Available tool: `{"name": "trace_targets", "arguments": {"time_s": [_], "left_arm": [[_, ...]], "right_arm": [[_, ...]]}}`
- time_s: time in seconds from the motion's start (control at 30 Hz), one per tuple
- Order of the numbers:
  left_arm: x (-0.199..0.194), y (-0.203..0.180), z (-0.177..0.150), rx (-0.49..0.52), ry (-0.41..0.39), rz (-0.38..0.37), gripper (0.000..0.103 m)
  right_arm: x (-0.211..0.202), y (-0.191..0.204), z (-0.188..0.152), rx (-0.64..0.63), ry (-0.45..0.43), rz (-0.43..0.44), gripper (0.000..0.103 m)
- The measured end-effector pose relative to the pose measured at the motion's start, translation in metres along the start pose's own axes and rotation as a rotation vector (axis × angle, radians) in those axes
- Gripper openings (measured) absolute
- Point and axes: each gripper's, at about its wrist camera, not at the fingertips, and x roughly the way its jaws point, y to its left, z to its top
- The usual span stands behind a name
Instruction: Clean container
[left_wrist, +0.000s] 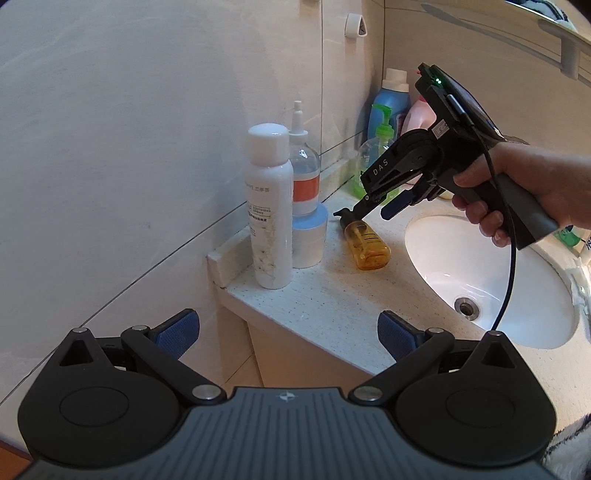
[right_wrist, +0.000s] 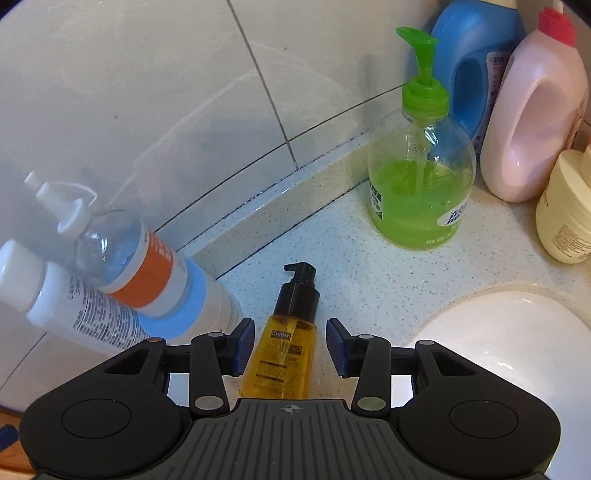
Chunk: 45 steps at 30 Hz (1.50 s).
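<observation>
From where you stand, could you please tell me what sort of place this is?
Most likely a home bathroom: a white sink basin set in a speckled countertop, tiled walls, and a green soap pump bottle with other toiletries.

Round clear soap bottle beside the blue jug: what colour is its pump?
Bright green pump, clearest in the right wrist view.
</observation>
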Motion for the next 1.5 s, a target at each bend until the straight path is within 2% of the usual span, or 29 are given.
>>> {"name": "trace_targets", "arguments": {"time_s": [0.27,0.37,0.53,0.7,0.9,1.23,1.5], "left_arm": [[0.002,0.005,0.002,-0.022,-0.003,0.016,0.103],[0.002,0.006,0.002,-0.028,-0.005,0.02,0.103],[0.001,0.007,0.001,-0.035,-0.006,0.026,0.103],[0.004,0.008,0.002,-0.04,-0.005,0.026,0.103],[0.006,0.01,0.002,-0.035,-0.006,0.024,0.103],[0.012,0.006,0.004,0.002,-0.007,-0.008,0.103],[0.018,-0.004,0.005,0.043,-0.008,-0.048,0.103]], "right_arm": [[0.033,-0.012,0.028,0.088,0.091,0.005,0.045],[0.045,-0.01,0.033,0.078,0.126,-0.011,0.045],[0.056,-0.006,0.035,0.059,0.159,-0.035,0.038],[0.054,-0.003,0.033,0.057,0.133,-0.042,0.034],[0.031,0.0,0.026,0.043,0.055,-0.033,0.033],[-0.024,-0.003,-0.005,0.064,-0.093,-0.004,0.033],[-0.053,0.003,-0.038,0.056,-0.16,0.004,0.033]]}}
